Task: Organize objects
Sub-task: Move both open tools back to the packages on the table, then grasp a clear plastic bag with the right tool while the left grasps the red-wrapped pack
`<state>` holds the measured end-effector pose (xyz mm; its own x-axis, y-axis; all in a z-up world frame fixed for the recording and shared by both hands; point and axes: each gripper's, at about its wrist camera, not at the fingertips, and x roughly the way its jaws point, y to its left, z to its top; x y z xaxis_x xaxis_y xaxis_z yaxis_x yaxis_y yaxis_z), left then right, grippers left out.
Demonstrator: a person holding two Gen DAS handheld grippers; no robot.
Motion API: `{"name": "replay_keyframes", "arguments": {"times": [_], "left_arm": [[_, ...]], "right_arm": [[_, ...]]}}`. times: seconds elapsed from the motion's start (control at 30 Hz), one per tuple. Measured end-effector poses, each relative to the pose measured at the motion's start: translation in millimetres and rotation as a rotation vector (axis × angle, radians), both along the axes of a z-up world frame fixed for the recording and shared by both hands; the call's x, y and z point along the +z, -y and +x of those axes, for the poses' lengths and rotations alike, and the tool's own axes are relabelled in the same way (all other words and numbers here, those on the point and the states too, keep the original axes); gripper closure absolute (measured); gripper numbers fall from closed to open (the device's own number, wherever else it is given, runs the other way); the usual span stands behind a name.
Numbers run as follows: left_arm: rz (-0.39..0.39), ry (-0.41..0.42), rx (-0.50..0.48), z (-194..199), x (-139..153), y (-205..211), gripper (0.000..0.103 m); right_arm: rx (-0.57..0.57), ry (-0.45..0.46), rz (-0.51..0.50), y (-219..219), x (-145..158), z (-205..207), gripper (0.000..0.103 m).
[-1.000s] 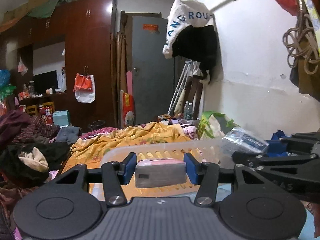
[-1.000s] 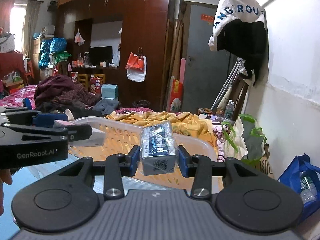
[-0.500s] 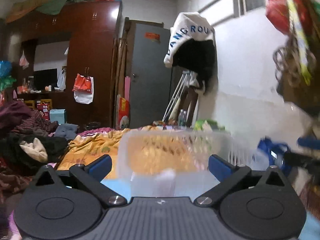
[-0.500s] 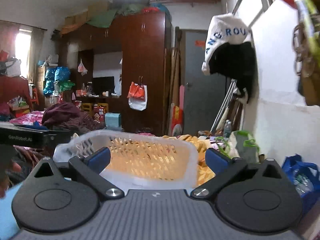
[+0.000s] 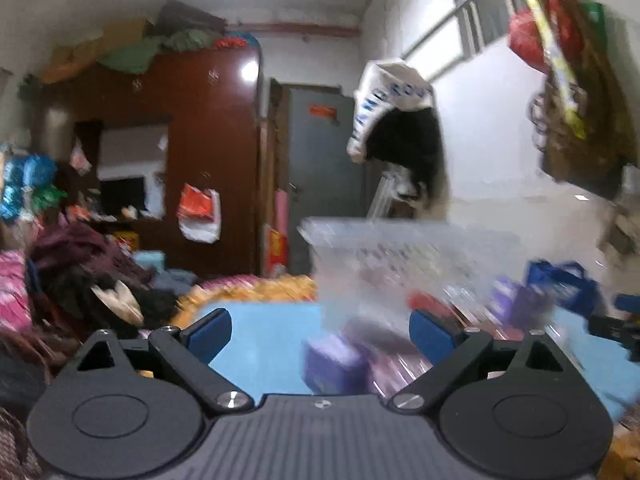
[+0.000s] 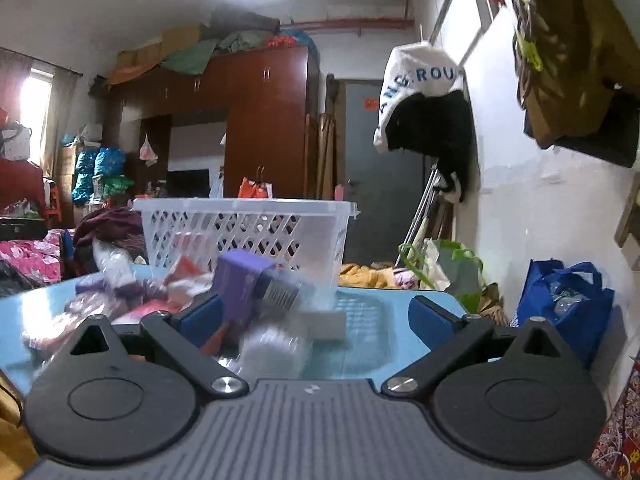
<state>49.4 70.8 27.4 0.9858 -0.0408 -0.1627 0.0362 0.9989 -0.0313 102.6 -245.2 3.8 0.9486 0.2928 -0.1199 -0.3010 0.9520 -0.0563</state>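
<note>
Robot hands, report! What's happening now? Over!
Left gripper open, empty. Right gripper open, empty. White plastic lattice basket upright on blue table. Purple box and packets piled ahead.

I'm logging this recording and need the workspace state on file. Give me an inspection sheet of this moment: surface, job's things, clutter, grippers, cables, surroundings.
Surface: blue table, bare toward its right side.
Job's things: white lattice basket upright at the table's far side; a purple box and blurred packets heaped in front of it.
Clutter: blue bag and green-handled bag beside the table, by the wall.
Grippers: left gripper open, nothing between its fingers; right gripper open, holding nothing, the pile just ahead.
Cables: nothing seen.
Surroundings: dark red wardrobe, grey door, white and black garment hanging on the wall, piled clothes to the left.
</note>
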Motion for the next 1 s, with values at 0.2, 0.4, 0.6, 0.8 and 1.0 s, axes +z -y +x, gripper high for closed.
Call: {"name": "replay_keyframes", "arguments": {"times": [0.2, 0.4, 0.6, 0.8, 1.0], "left_arm": [[0.01, -0.025, -0.072, -16, -23, 16, 0.008], [-0.027, -0.03, -0.129, -22, -43, 19, 0.008], [-0.002, -0.045, -0.123, -22, -54, 28, 0.008], [0.029, -0.025, -0.104, -27, -56, 34, 0.008], [0.061, -0.019, -0.099, -25, -57, 47, 0.008]], "right_arm": [[0.069, -0.042, -0.007, -1, -16, -22, 0.028], [0.127, -0.087, -0.028, -15, -25, -10, 0.035], [0.144, -0.107, -0.037, -20, -36, -7, 0.055], [0.133, -0.095, -0.029, -14, -38, -16, 0.057], [0.132, -0.093, -0.025, -13, -38, -16, 0.057]]}}
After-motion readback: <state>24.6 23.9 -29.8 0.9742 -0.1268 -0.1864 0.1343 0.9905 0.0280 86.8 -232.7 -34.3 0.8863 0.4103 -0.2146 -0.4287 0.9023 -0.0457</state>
